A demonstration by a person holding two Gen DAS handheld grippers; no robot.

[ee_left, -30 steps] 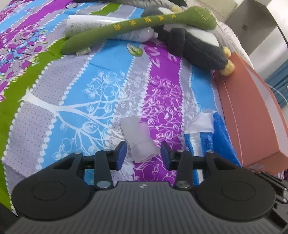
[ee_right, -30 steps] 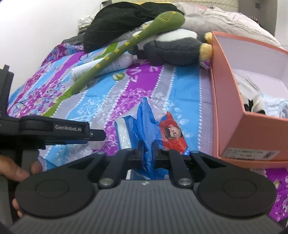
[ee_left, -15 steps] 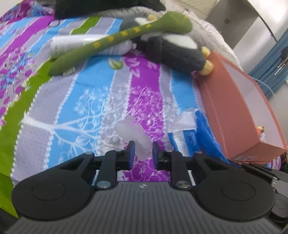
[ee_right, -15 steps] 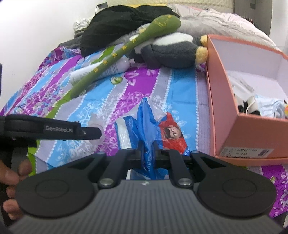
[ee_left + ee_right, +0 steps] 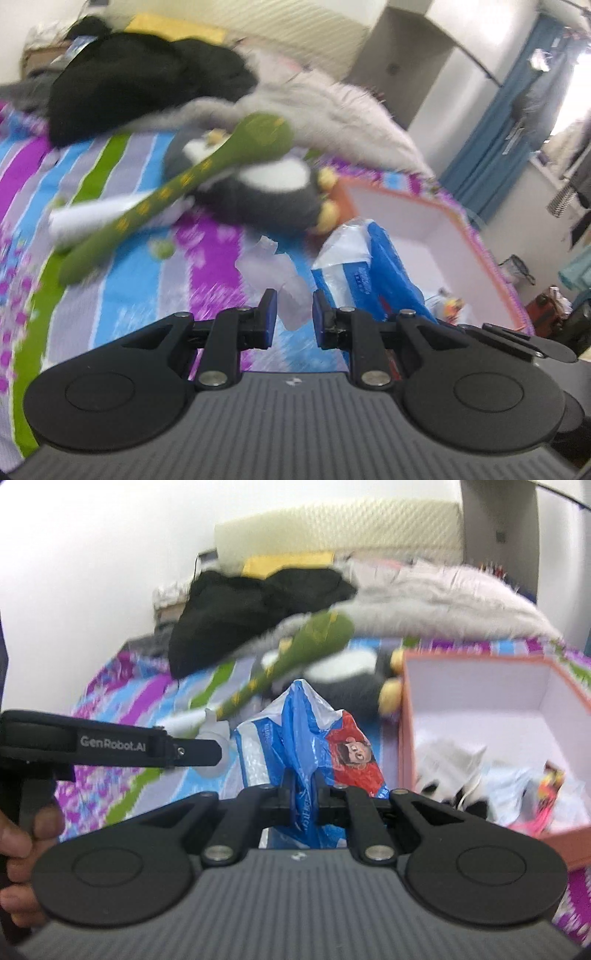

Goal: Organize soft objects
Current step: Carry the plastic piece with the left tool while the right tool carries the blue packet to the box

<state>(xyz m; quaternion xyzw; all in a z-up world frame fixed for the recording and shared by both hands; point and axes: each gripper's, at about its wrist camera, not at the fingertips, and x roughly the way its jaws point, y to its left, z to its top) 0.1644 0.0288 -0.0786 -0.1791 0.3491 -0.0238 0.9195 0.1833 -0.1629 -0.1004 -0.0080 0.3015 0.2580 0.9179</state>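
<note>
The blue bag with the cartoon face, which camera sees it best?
The right wrist view: the blue bag hangs in the right claw, its cartoon face showing. The left wrist view catches only its blue-and-white side, with no face showing.

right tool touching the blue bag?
Touching. Right wrist view: the right tool is pinched shut on a fold of the blue bag, which hangs from it.

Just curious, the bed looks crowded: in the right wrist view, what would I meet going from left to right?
Left tool holding a translucent soft piece → blue-and-white plastic bag → yellow plush foot → open salmon-pink cardboard box.
</note>
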